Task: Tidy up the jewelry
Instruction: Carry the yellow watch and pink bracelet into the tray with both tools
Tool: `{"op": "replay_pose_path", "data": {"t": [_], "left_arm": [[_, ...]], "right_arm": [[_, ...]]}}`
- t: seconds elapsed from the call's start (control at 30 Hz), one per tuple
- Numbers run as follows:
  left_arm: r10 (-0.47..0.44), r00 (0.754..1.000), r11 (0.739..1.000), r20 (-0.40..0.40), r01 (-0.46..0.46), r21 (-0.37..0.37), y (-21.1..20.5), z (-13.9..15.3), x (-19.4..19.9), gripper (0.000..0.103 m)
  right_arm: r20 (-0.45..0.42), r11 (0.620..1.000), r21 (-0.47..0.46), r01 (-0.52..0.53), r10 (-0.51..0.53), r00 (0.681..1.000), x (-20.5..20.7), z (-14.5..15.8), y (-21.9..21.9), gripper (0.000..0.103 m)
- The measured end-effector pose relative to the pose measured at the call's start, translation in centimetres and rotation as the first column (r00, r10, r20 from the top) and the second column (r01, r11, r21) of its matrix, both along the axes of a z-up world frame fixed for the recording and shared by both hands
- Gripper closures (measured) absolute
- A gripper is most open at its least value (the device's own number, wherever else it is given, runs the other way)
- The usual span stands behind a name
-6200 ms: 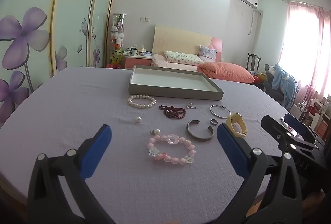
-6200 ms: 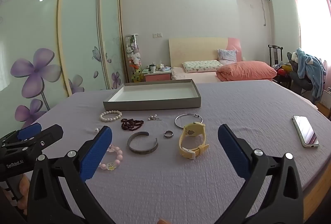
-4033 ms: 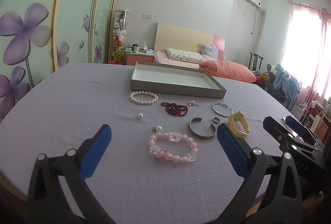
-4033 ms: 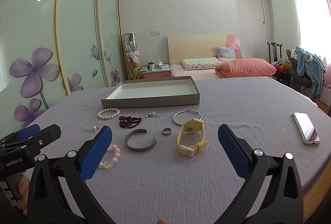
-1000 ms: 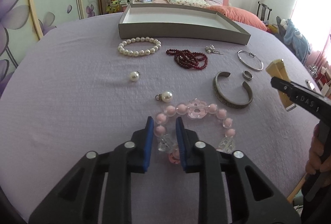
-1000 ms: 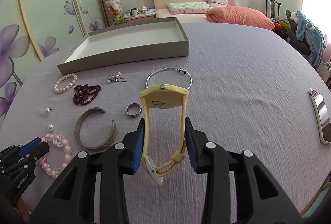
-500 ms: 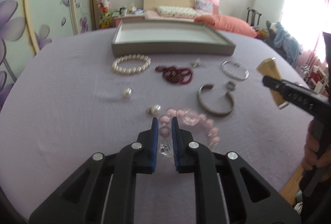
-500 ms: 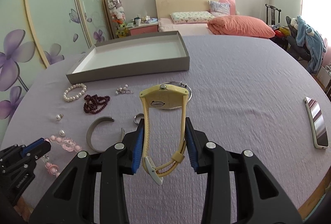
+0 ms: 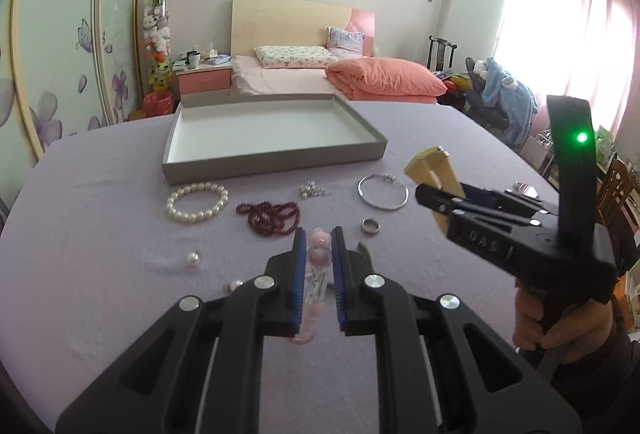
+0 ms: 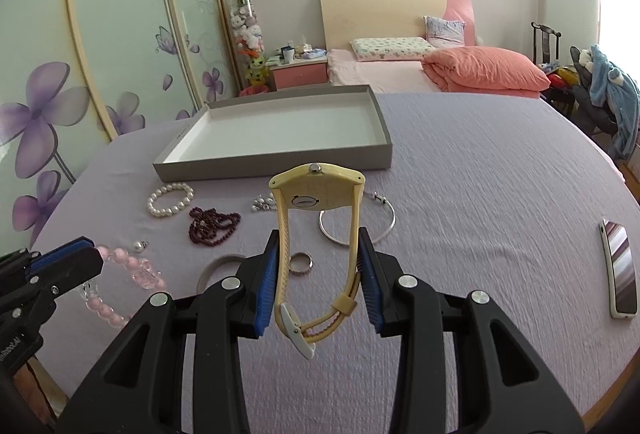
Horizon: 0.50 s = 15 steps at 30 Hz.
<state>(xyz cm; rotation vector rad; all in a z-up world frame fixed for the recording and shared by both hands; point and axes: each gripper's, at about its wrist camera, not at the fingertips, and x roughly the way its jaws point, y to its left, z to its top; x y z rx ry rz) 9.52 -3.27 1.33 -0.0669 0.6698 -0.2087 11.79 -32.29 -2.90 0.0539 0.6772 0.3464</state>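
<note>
The left tongs are clamped on the pink bead bracelet, which hangs clear of the worktop between the blue pads, its lower loop dangling beneath them; from the right wrist view the same bracelet trails out of those tongs at the left edge. The right tongs grip the yellow watch by its strap, one pad on each side, with the case up and forward and the buckle end drooping below; the left wrist view shows these tongs raised at the right, held by a hand. On the lilac worktop just beyond lie a silver ring, a grey cuff partly hidden behind the pads, a thin silver bangle, a dark red bead string, a white pearl bracelet, a small silver cluster and two loose pearls. Farther back sits the shallow grey tray, white inside and holding nothing. A phone lies well apart near the right edge.
</note>
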Motion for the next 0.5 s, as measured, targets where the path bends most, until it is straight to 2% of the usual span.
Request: {"op": "replay_pose_path", "data": {"t": [0.3,0.5], "left_arm": [[0.037,0.999,0.996,0.015,-0.036,-0.079,2.1,2.7,3.3,0.090],[0.092,0.994,0.994,0.050,-0.089,-0.057,4.0,5.0,7.7,0.090]], "right_arm": [[0.040,0.999,-0.002,-0.033,0.033,0.999,2.2,2.5,0.6,0.065],[0.048,0.999,-0.012,-0.040,0.040,0.998,5.9,4.1,1.3,0.065]]}}
